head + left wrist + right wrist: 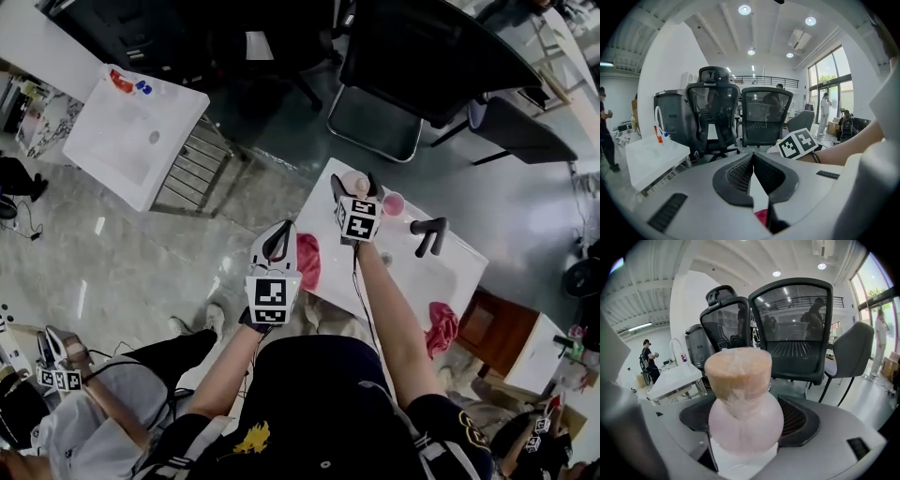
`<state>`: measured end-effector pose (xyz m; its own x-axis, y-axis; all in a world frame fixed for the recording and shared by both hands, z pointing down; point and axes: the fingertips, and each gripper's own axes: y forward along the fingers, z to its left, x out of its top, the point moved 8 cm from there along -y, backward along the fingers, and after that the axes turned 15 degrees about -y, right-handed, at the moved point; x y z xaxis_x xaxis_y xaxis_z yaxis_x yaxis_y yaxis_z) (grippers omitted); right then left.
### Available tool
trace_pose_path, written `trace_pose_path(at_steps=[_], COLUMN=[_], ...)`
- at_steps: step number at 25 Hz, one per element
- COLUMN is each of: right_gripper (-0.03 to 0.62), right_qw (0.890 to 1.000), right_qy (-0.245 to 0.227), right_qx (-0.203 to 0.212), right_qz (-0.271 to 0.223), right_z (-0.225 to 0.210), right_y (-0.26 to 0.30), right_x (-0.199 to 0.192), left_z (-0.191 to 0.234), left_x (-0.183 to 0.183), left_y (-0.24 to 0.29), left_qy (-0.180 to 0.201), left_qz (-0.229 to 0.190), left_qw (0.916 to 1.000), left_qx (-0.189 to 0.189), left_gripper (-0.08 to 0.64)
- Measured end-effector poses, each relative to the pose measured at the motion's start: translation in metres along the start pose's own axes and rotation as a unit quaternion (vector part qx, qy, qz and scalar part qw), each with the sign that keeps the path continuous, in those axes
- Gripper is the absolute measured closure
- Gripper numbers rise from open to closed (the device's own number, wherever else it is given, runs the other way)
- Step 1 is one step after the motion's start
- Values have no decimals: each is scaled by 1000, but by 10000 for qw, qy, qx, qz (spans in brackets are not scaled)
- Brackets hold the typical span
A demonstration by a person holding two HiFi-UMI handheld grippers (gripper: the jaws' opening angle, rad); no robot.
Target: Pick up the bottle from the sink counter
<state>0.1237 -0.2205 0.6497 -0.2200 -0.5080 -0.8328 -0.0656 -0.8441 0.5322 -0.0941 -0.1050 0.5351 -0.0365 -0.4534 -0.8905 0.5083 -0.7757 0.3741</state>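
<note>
Between the right tongs [355, 187], a pink bottle [745, 420] with tan cap [738, 372].

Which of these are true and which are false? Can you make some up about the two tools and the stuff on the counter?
1. The right tool holds a pink bottle with a tan cap. True.
2. The left tool is holding something too. False: its jaws are shut with nothing between them.
3. The faucet on the sink counter is black. True.
4. The cloth lying by the left tool is blue. False: it is pink.
</note>
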Motion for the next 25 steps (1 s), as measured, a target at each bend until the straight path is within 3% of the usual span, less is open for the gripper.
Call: trace_pose_path(at_steps=[25], right_gripper=[179], right_qw=[9956], right_qy=[389], right_qx=[-394], right_qz=[-757], right_z=[-34], right_y=[-117], right_x=[61], left_z=[-36], left_x=[37], left_y=[17], left_qy=[460], left_qz=[-58], left_qw=[9963], left_qx=[-728], left_gripper=[540])
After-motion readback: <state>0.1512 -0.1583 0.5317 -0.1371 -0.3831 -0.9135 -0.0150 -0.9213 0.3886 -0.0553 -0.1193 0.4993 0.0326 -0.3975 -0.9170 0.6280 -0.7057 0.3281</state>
